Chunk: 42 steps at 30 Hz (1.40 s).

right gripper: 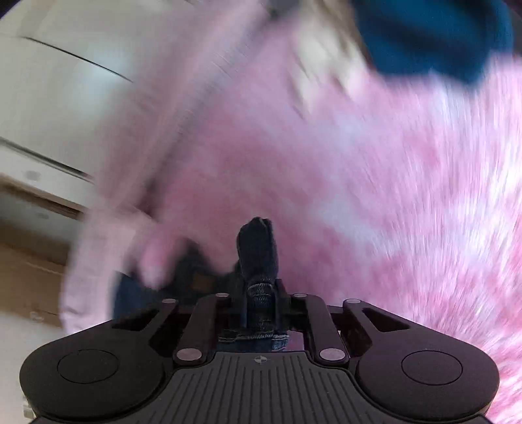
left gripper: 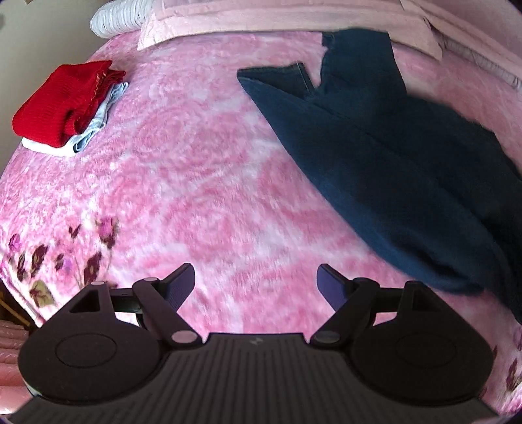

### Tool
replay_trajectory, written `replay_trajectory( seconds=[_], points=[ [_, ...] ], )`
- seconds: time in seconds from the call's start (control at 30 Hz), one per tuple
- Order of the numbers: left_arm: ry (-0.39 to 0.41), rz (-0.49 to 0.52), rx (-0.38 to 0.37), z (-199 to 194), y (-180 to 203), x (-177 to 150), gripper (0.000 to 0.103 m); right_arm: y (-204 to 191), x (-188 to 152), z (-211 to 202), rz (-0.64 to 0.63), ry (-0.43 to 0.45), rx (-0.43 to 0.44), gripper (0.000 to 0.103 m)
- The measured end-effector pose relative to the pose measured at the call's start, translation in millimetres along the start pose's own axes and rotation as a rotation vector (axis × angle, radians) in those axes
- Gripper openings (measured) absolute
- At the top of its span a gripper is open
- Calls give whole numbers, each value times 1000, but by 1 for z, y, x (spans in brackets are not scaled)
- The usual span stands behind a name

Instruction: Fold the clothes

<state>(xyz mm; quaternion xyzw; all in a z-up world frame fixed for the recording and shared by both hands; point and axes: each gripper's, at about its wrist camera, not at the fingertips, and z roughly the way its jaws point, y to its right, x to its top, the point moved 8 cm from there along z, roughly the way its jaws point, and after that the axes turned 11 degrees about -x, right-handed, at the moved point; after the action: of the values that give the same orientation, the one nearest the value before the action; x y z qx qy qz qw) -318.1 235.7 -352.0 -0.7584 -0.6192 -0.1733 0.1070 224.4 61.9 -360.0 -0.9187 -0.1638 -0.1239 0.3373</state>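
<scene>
Dark blue jeans (left gripper: 391, 156) lie spread on the pink blanket (left gripper: 202, 182) at the right, legs toward the far pillows. My left gripper (left gripper: 256, 283) is open and empty, above bare blanket to the left of the jeans' near end. My right gripper (right gripper: 261, 290) is shut on a bunched fold of the jeans' denim (right gripper: 257, 251), which sticks up between its fingers; the right wrist view is motion-blurred. More dark blue cloth (right gripper: 434, 36) shows at its top right.
A folded red garment (left gripper: 62, 101) sits on folded white and light blue clothes (left gripper: 94, 127) at the far left. Pink pillows (left gripper: 280, 19) line the far edge. A white wall and brown furniture (right gripper: 36, 202) show left in the right wrist view.
</scene>
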Motion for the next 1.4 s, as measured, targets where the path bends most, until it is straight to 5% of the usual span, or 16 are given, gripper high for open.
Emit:
replay_trajectory(
  seconds=[0.1,0.17,0.23,0.33,0.43,0.5,0.8,0.97,1.03,1.1,1.13,1.2,1.23,1.4],
  points=[
    [32,-2,-10,3,-8,16,79,24,7,-65,56,177,-23,11],
    [40,-11,-26,11,-11,30,79,65,2,-76,153,195,-185,11],
    [44,-27,-49,20,-13,44,79,111,-11,-70,272,125,-359,12],
    [62,-34,-96,34,-9,75,79,127,-29,-61,378,80,-375,15],
    [76,-17,-121,50,2,116,80,115,-31,-58,360,96,-376,48],
    [69,-14,-140,65,16,147,80,108,-32,-52,361,75,-362,57],
    [-80,-61,-146,151,85,238,80,106,-34,-39,380,48,-397,57],
    [-222,-12,-48,197,100,234,80,110,-35,-32,382,24,-417,57],
    [-267,-11,-23,206,94,223,68,111,-35,-31,372,13,-418,57],
    [-286,-39,-38,206,85,212,22,110,-35,-30,352,0,-419,57],
    [-275,-84,-89,199,78,207,8,108,-36,-30,332,-8,-420,57],
    [-230,-125,-154,179,62,199,4,105,-36,-30,290,-26,-423,51],
    [-198,-124,-171,165,53,195,4,104,-36,-30,253,-36,-444,23],
    [-70,-157,-261,95,1,189,4,84,-26,-44,231,-53,-438,11]
  ],
)
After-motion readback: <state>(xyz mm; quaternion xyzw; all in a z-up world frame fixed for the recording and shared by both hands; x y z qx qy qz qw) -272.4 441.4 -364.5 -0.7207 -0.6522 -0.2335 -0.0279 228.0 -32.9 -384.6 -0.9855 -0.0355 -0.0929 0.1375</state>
